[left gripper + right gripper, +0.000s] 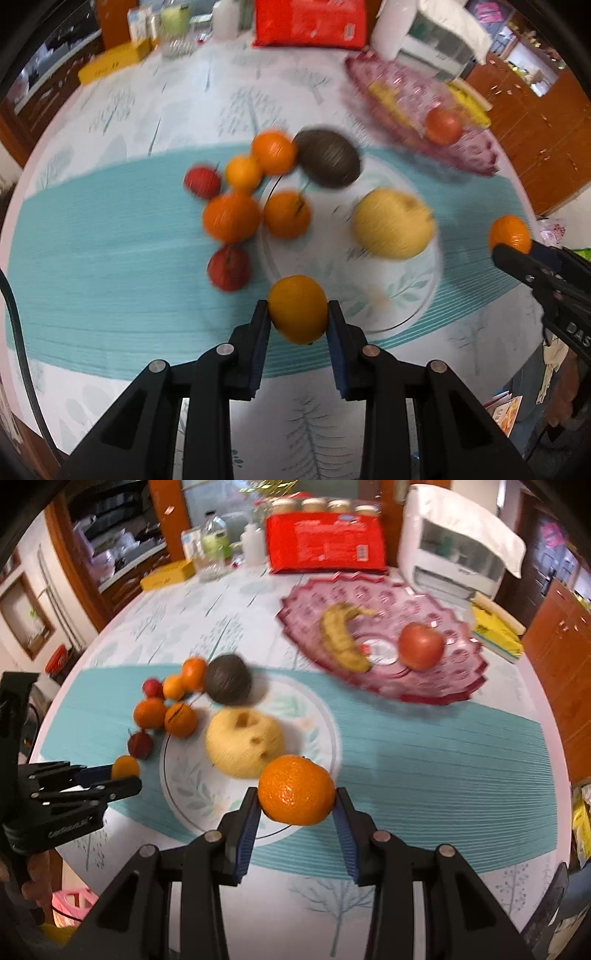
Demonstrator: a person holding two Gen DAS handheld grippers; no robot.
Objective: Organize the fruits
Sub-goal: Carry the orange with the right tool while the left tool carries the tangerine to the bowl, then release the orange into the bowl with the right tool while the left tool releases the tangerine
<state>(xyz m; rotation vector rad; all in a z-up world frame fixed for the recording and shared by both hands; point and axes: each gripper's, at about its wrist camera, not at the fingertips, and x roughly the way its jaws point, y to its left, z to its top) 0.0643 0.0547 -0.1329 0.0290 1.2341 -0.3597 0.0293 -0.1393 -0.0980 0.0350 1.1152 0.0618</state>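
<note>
Fruit lies clustered mid-frame on the bench [110, 236]: oranges, red fruits, a dark avocado [328, 158], and a yellow pear [393, 222] on the white plate [413, 295]. The left claw [298, 314] at lower centre is clamped on a small orange [298, 308]. The right claw [297, 805] grips a bigger orange [296, 789] at the plate's edge. The pink bowl [443, 690], upper right, holds a banana [341, 638] and an apple [421, 646].
</note>
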